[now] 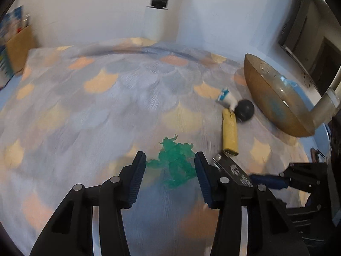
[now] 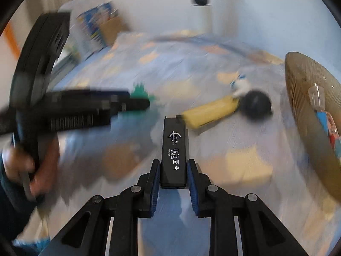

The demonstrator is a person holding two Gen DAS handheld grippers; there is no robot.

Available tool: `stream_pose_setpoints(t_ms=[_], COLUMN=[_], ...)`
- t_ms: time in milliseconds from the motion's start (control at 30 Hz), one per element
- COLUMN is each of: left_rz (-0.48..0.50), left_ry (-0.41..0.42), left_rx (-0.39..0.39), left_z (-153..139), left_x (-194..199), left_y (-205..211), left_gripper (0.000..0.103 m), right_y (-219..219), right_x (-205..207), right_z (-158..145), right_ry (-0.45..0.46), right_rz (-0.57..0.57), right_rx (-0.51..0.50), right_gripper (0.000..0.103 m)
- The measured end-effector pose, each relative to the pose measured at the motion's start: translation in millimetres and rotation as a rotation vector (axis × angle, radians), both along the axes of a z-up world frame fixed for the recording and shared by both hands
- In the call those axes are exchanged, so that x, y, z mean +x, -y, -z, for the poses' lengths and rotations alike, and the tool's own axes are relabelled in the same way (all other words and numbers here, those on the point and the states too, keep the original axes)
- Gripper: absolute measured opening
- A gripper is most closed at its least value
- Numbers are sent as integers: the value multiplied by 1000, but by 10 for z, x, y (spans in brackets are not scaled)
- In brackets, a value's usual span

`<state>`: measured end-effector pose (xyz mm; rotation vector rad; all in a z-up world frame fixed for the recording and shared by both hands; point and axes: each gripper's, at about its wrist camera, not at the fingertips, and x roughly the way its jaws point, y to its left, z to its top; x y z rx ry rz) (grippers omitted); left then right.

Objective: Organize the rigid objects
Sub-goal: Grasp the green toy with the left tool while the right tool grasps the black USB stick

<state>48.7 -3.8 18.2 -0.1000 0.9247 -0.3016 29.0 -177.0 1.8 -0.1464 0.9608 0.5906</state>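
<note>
While the right gripper clamps a black box between its pads, the left gripper hovers part-open over a green toy on the patterned bed, pads not yet touching it. A pick-up is under way on both sides. A yellow block, a dark ball and a white-and-blue figure lie near the gold bowl, which already holds items. Next, likely, the box must be carried right to the bowl, and the left gripper must close squarely on the toy.
</note>
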Motion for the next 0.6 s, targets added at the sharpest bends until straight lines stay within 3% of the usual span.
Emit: stream_pose_setpoints(t_ms=[100,233,333,400,533,600], left_rz=[-35,-74,-82,-80,-75,-82], left_ry=[2,-13,-28,-28,-10,-6], left_rx=[-23,-55,-77,-85,-69,-70], left_z=[-20,19,82,91,50,46], left_x=[-265,-482,-564,-614,-706,-725], left_y=[-151,-274,-287,-274,-261,-267], left_gripper=[45,45,45,45,45,45], right_y=[21,135,72,14,-128,-190], right_x=[-403,-735,-751,-690,-570,-569], right_z=[15,27,46,48,55,55], right_ry=[20,-4,8,19,52,68], right_rz=[-49,-7,29,50,91,83], right_rx=[-56,-49,-69,-76,-94,-86], right_gripper=[24,25,41,45,44,34])
